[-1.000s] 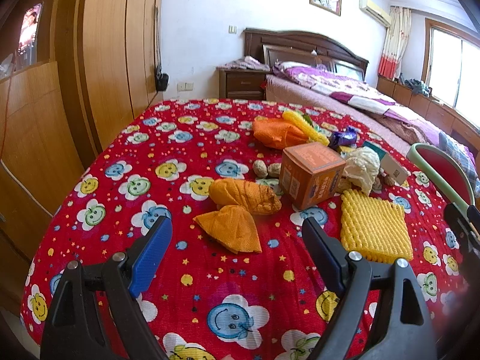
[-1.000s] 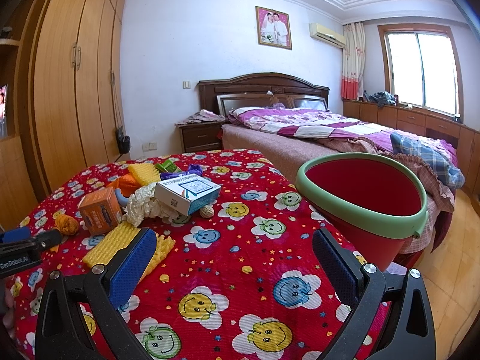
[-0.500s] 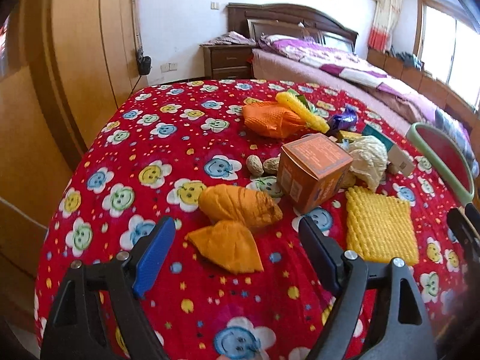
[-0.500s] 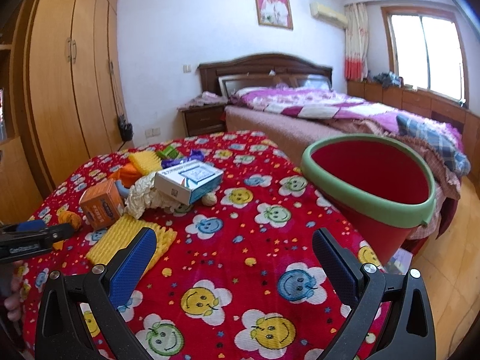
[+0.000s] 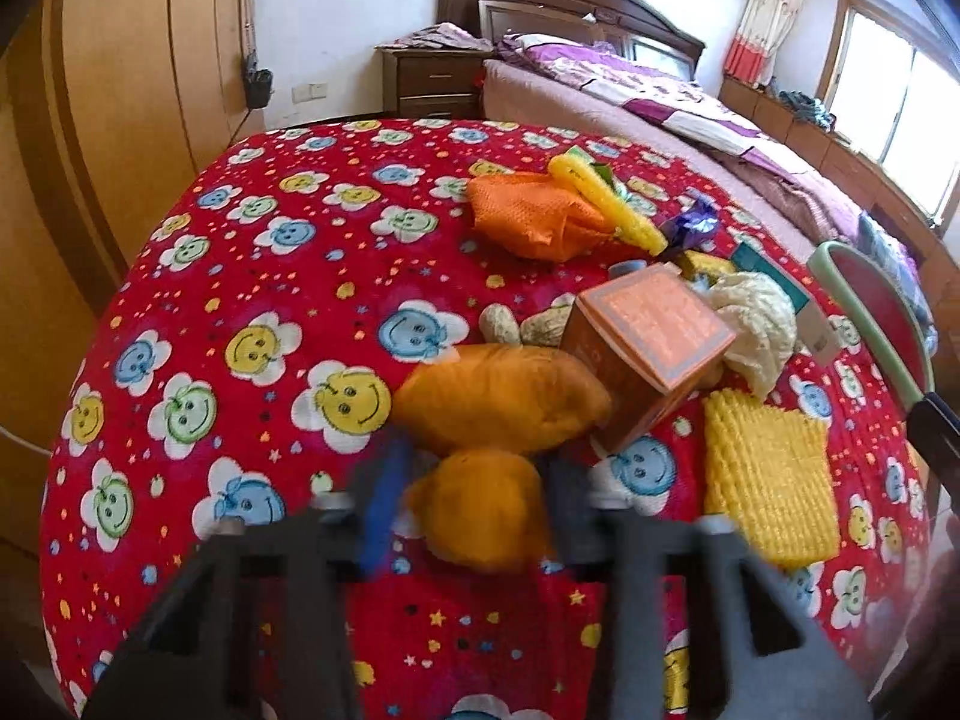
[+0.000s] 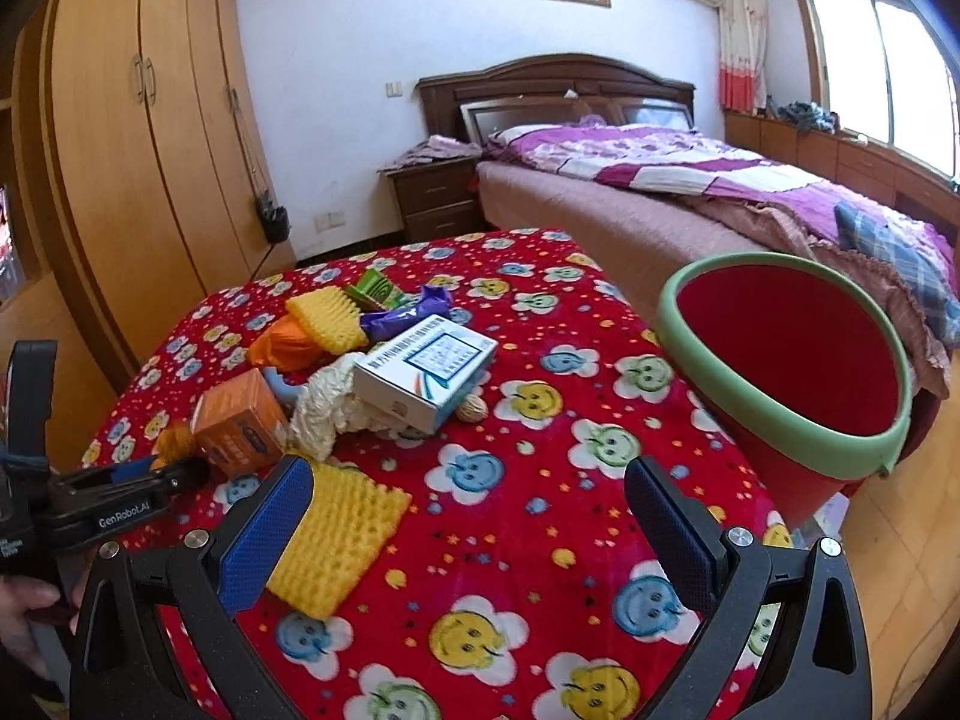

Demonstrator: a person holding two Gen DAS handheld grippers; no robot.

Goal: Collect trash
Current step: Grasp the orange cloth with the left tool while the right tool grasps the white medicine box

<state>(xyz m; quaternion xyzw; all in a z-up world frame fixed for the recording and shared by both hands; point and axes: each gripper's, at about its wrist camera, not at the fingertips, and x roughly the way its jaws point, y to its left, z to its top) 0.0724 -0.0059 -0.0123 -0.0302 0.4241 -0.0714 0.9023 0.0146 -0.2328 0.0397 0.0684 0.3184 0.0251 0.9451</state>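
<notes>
Bright red tablecloth [image 6: 528, 516], dotted with little stars and smiling flower faces in blue, yellow and green. The bucket [image 6: 786, 360] is red inside and out, with a pale green rim. On the cloth, a flat foam net [image 6: 336, 540] in lemon yellow with a bumpy grid pattern, and a small box [image 5: 645, 348] in orange. A white box [image 6: 429, 369] carries blue print. Nearest the left gripper [image 5: 474, 504], two crumpled wrappers [image 5: 498, 396] in mustard orange. The right gripper [image 6: 468, 525] is black with blue textured pads.
</notes>
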